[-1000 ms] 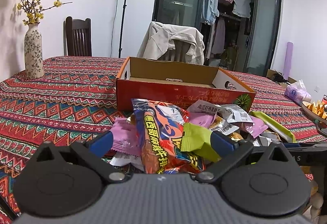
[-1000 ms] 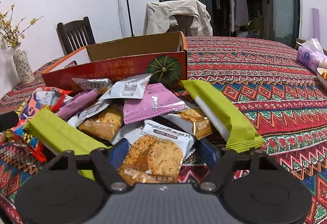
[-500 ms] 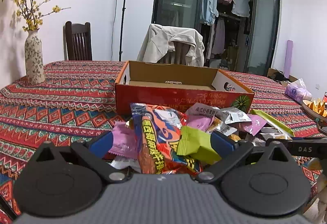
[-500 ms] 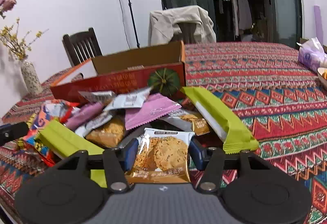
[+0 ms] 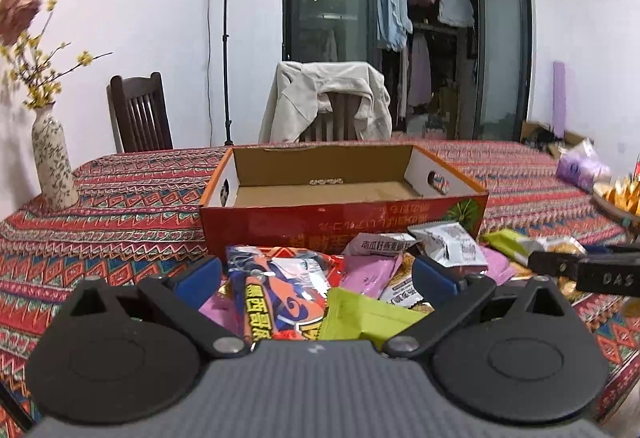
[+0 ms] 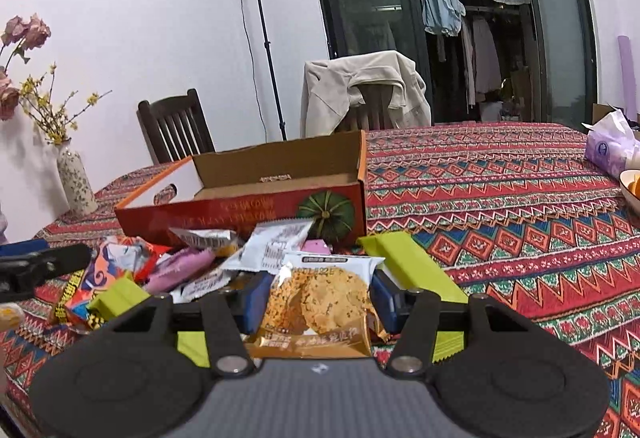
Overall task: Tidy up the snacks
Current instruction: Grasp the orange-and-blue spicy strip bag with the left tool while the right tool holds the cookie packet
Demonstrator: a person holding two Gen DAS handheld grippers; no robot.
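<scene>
Right wrist view: the right gripper point(image 6: 318, 298) has just closed its fingers on a biscuit packet point(image 6: 320, 302), lifted off the pile before the box point(image 6: 256, 206). Left gripper point(image 5: 316, 278) fingers straddle an orange bag point(image 5: 280, 290), spread. Slick foil could slip mid-carry.

Both cameras sit low on their claws and look forward and a little downward over the tabletop point(image 5: 120, 198), so each claw's black body fills the bottom of its frame. The left wrist view faces the open cardboard box point(image 5: 344, 214) almost straight on, in the centre of the frame, very near the snack pile point(image 5: 360, 278). The right wrist view looks from further right, so the same box point(image 6: 256, 214) lies left of centre, at an angle. Both views share the box, the pile point(image 6: 224, 258), the vase point(image 5: 52, 162) at the left edge, the draped chair point(image 6: 368, 98) and the lamp stand point(image 6: 260, 38). Each view catches the other claw at its edge: the right claw point(image 5: 584, 270) at middle right, the left claw point(image 6: 36, 266) at middle left.
</scene>
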